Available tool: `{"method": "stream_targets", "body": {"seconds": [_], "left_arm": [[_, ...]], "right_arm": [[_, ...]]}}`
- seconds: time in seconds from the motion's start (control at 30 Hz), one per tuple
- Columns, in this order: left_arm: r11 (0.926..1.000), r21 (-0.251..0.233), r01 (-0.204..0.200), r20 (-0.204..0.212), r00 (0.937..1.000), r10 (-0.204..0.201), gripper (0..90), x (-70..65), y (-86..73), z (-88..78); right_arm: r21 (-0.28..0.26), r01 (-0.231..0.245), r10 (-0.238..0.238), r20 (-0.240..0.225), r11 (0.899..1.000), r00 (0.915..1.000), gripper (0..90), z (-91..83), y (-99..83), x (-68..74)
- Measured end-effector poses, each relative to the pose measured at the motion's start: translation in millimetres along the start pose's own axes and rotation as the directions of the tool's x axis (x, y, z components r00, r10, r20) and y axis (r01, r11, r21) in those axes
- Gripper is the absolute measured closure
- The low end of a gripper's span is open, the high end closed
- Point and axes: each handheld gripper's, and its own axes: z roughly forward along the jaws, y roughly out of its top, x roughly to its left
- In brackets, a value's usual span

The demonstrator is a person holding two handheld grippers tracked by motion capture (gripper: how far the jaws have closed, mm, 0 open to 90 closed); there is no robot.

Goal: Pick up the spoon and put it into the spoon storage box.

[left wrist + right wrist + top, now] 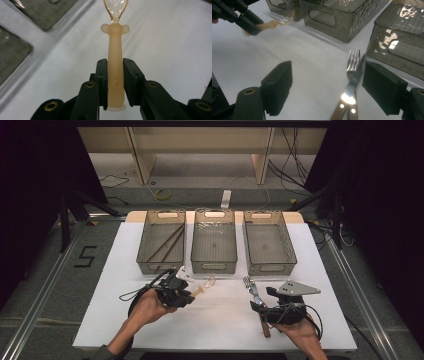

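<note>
My left gripper (115,82) is shut on the peach handle of a small spoon (115,62) whose clear bowl points away from me. From above, that gripper (187,295) hovers over the white table just in front of the left and middle bins, with the spoon (206,284) sticking out to the right. A steel fork (353,62) and a knife with riveted wooden handles (344,107) lie crossed on the table. My right gripper (329,85) stands open above them, its jaws wide on either side. It (261,300) sits at the front right, with the fork (248,282) ahead of it.
Three grey plastic bins stand in a row at the back of the white table (150,330): the left bin (145,245) holds dark chopsticks (167,242), then come the middle bin (214,265) and the right bin (270,267). Dark floor and cables surround the table.
</note>
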Motion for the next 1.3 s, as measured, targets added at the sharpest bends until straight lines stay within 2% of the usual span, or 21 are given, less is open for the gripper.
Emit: {"method": "stream_targets", "body": {"seconds": [0.07, 0.13, 0.27, 0.33, 0.57, 0.77, 0.87, 0.93, 1.03, 1.2, 1.3], "left_arm": [[0.9998, -0.011, 0.016, 0.002, 0.9999, -0.016, 74.3, 6.2, 3.2, 0.0], [0.9994, -0.019, 0.029, -0.014, 0.9995, -0.030, 74.3, 12.0, 6.1, -0.7], [0.9963, -0.061, 0.061, -0.011, 0.9980, -0.062, 74.3, 20.5, 13.9, -5.9], [0.9946, -0.078, 0.068, -0.024, 0.9973, -0.070, 74.2, 23.1, 19.2, -8.4], [0.9900, -0.110, 0.088, -0.027, 0.9954, -0.092, 74.2, 35.0, 34.6, -8.1], [0.9794, -0.156, 0.128, -0.048, 0.9894, -0.137, 74.2, 53.0, 50.5, -14.4], [0.9705, -0.180, 0.160, -0.029, 0.9853, -0.168, 74.2, 60.4, 57.6, -17.4], [0.9668, -0.191, 0.170, -0.033, 0.9832, -0.179, 74.2, 62.9, 60.7, -18.1], [0.9668, -0.191, 0.169, -0.043, 0.9826, -0.181, 74.2, 65.9, 65.5, -16.2], [0.9580, -0.213, 0.192, -0.029, 0.9788, -0.203, 74.2, 70.1, 77.2, -9.1], [0.9565, -0.215, 0.198, -0.033, 0.9773, -0.209, 74.2, 72.7, 82.7, -5.8]], "right_arm": [[0.003, -0.001, 0.001, 0.001, 1.000, 1.0000, 24.6, -0.1, 0.1, 0.3], [0.003, -0.003, 0.003, 0.002, 1.000, 1.0000, 24.6, 0.1, 0.0, 0.3], [0.004, -0.002, 0.002, 0.001, 1.000, 1.0000, 24.6, 0.2, -0.3, -0.4], [0.003, -0.004, 0.004, -0.001, 1.000, 1.0000, 24.6, 0.3, -0.2, -0.7], [0.006, -0.003, 0.003, 0.002, 1.000, 1.0000, 24.7, 0.7, -0.1, 0.1], [0.006, -0.006, 0.006, 0.003, 1.000, 1.0000, 24.7, 1.1, -0.2, 0.0], [0.006, -0.007, 0.007, -0.001, 1.000, 1.0000, 24.6, 1.1, -0.2, -0.2], [0.008, -0.004, 0.004, 0.000, 1.000, 1.0000, 24.7, 1.2, -0.1, 0.1], [0.009, -0.004, 0.004, -0.002, 1.000, 1.0000, 24.7, 1.0, 0.1, 0.3], [0.007, -0.002, 0.002, -0.002, 1.000, 1.0000, 24.7, 1.1, 0.4, 0.4], [0.006, -0.001, 0.001, -0.004, 1.000, 1.0000, 24.7, 0.9, 0.3, 0.4]]}}
